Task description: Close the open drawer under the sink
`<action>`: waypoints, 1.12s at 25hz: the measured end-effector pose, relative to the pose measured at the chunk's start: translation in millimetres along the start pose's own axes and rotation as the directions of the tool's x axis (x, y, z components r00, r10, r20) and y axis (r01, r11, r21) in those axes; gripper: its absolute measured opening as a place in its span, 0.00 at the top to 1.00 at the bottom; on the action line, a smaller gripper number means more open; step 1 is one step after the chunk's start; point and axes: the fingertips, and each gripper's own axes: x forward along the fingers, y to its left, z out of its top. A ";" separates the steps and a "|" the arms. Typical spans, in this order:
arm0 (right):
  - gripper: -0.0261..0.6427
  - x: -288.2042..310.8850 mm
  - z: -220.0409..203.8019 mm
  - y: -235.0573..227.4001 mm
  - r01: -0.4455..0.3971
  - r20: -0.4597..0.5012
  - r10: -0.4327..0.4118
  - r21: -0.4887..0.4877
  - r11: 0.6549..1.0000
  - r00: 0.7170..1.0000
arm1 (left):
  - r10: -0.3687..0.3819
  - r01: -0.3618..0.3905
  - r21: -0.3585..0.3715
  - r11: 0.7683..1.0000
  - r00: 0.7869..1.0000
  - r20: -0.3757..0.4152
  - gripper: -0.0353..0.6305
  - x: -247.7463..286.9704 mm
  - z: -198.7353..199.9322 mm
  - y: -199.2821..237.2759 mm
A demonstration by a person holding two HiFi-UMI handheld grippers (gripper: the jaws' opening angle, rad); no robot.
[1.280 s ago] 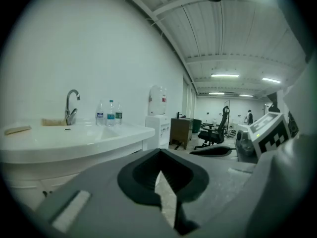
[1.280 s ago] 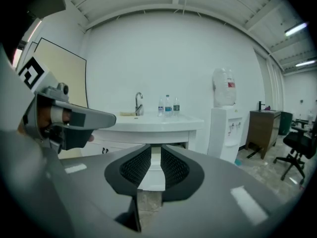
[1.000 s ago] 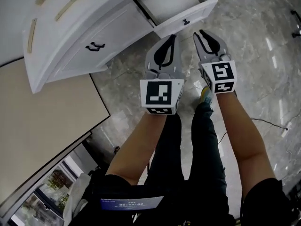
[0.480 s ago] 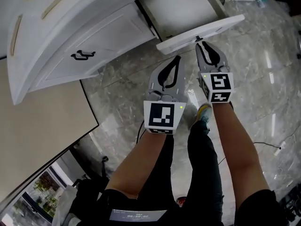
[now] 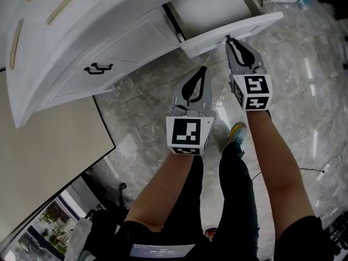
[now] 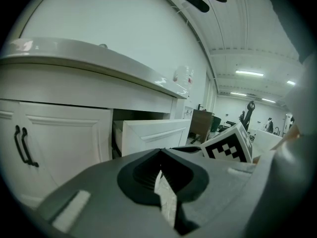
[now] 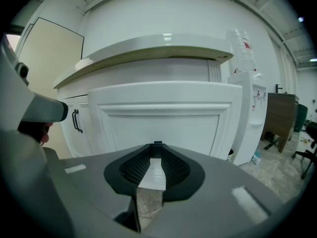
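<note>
Right gripper (image 5: 229, 40), jaws pinched together, noses the drawer (image 5: 206, 43) front at one o'clock, seemingly to push; left gripper (image 5: 203, 69), likewise closed, idles beside.

A grey veined stone floor (image 5: 304, 75) spreads across the right of the head view. A white cupboard door (image 5: 128, 48) carries a pair of black handles (image 5: 98, 68). Above it a curved white countertop (image 7: 148, 46) overhangs, and a clear plastic bottle (image 7: 241, 46) stands upright near its right end. Just beside the cupboard stands a tall white unit (image 7: 255, 118), possibly a water dispenser, though the wide lens bends it too much to be sure. Beyond that is a brown wooden desk (image 7: 280, 115). A beige panel (image 5: 43, 162) fills the left of the head view, with a window (image 5: 51, 219) showing greenery below it. A thin dark cable (image 5: 315, 170) lies on the floor. Strip lights (image 6: 250, 73) glow on the ceiling.
</note>
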 end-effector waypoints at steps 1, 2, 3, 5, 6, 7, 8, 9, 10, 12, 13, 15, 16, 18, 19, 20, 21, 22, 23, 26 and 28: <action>0.82 7.3 3.3 0.0 0.000 0.001 0.000 -0.002 1.000 1.000 | 0.006 -0.006 -0.005 1.000 1.000 0.000 0.95 0.8 0.3 5.2; 0.82 14.5 6.6 -0.6 0.002 0.004 -0.002 -0.003 1.000 1.000 | 0.012 -0.012 -0.008 1.000 1.000 0.001 0.95 1.6 0.7 10.5; 0.82 21.9 10.4 -1.7 0.006 0.009 -0.006 -0.004 1.000 1.000 | 0.017 -0.017 -0.009 1.000 1.000 0.001 0.95 2.8 1.3 16.3; 0.82 35.8 18.0 -3.3 0.013 0.015 -0.013 -0.007 1.000 1.000 | 0.023 -0.023 -0.006 1.000 1.000 -0.002 0.95 6.5 1.7 28.7; 0.82 41.9 20.6 -3.1 0.016 0.015 -0.016 -0.008 1.000 1.000 | 0.024 -0.024 -0.004 1.000 1.000 -0.006 0.95 8.7 1.6 35.2; 0.82 47.7 22.7 -2.4 0.017 0.012 -0.017 -0.008 1.000 1.000 | 0.026 -0.026 -0.004 1.000 1.000 -0.008 0.95 11.0 1.8 41.8; 0.83 53.8 24.8 -1.7 0.017 0.009 -0.017 -0.006 1.000 1.000 | 0.028 -0.028 -0.005 1.000 1.000 -0.008 0.95 13.4 3.0 48.4; 0.83 60.4 27.3 -1.2 0.017 0.006 -0.017 -0.003 1.000 1.000 | 0.030 -0.030 -0.004 1.000 1.000 -0.006 0.95 16.1 5.3 54.4; 0.83 66.9 30.4 -0.9 0.017 0.005 -0.017 0.000 1.000 1.000 | 0.031 -0.031 -0.001 1.000 1.000 -0.003 0.95 19.0 8.5 59.2; 0.83 77.2 36.3 -1.6 0.022 0.006 -0.022 0.002 1.000 1.000 | 0.024 -0.024 0.009 1.000 1.000 0.004 0.95 25.0 16.0 64.6; 0.83 81.4 38.8 -2.6 0.025 0.008 -0.025 0.001 1.000 1.000 | 0.019 -0.019 0.015 1.000 1.000 0.007 0.95 28.1 19.7 66.3; 0.83 91.0 44.0 -4.7 0.025 0.009 -0.025 -0.001 1.000 1.000 | 0.010 -0.010 0.024 1.000 1.000 0.010 0.95 33.9 25.5 70.0; 0.83 95.6 45.6 -5.1 0.022 0.006 -0.022 -0.001 1.000 1.000 | 0.006 -0.006 0.024 1.000 1.000 0.008 0.95 36.0 26.4 70.9; 0.83 100.8 45.3 -5.3 0.016 0.000 -0.016 -0.003 1.000 1.000 | 0.004 -0.004 0.026 1.000 1.000 -0.007 0.95 39.5 23.7 71.7; 0.83 101.9 45.0 -6.2 0.016 0.001 -0.016 -0.002 1.000 1.000 | 0.006 -0.005 0.030 1.000 1.000 -0.015 0.95 42.6 21.5 73.1; 0.83 103.1 46.1 -8.0 0.020 0.005 -0.020 0.004 1.000 1.000 | 0.010 -0.009 0.039 0.999 1.000 -0.023 0.95 46.6 19.8 75.6; 0.84 104.2 48.5 -9.4 0.027 0.007 -0.027 0.012 1.000 1.000 | 0.017 -0.015 0.046 0.999 0.999 -0.030 0.95 49.8 18.4 78.6; 0.84 104.2 51.2 -9.0 0.034 0.009 -0.034 0.012 0.999 0.999 | 0.025 -0.023 0.047 0.999 0.999 -0.037 0.95 50.9 16.9 81.1; 0.87 102.1 54.0 -6.7 0.040 0.011 -0.040 0.002 0.999 0.999 | 0.033 -0.031 0.044 0.999 0.999 -0.043 0.95 49.8 15.8 82.6; 0.92 82.4 71.5 3.3 0.037 0.031 -0.035 -0.061 0.997 0.999 | 0.035 -0.032 0.053 0.998 0.998 -0.045 0.95 44.0 23.8 78.2; 0.92 62.3 89.1 8.0 0.030 0.056 -0.026 -0.080 0.996 0.998 | 0.033 -0.031 0.063 0.998 0.999 -0.031 0.95 40.4 39.2 74.0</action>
